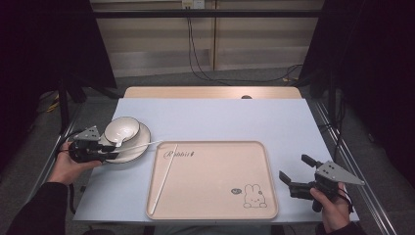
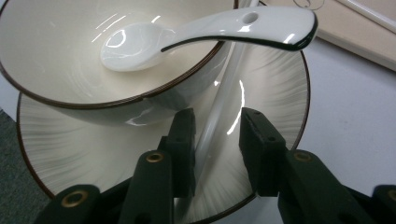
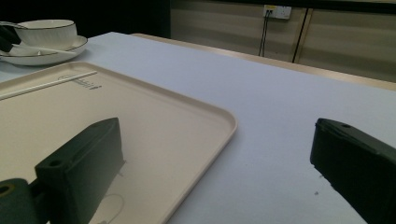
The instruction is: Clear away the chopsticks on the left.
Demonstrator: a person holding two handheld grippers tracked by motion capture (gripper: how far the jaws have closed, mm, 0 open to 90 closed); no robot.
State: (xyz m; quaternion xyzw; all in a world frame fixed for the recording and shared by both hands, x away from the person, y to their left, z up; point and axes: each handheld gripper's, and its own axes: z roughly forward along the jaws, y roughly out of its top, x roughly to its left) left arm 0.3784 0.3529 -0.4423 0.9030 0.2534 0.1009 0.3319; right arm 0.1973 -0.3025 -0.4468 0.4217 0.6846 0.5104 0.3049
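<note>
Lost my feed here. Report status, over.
Left gripper open, straddling chopstick on plate. Right gripper open, beside tray. Bowl, spoon close ahead; nothing blocking.

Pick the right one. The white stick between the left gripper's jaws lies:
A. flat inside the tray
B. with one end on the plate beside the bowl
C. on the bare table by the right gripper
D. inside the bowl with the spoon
B: in the left gripper view the stick runs across the plate next to the bowl, between the left gripper jaws; the spoon alone sits in the bowl.
</note>
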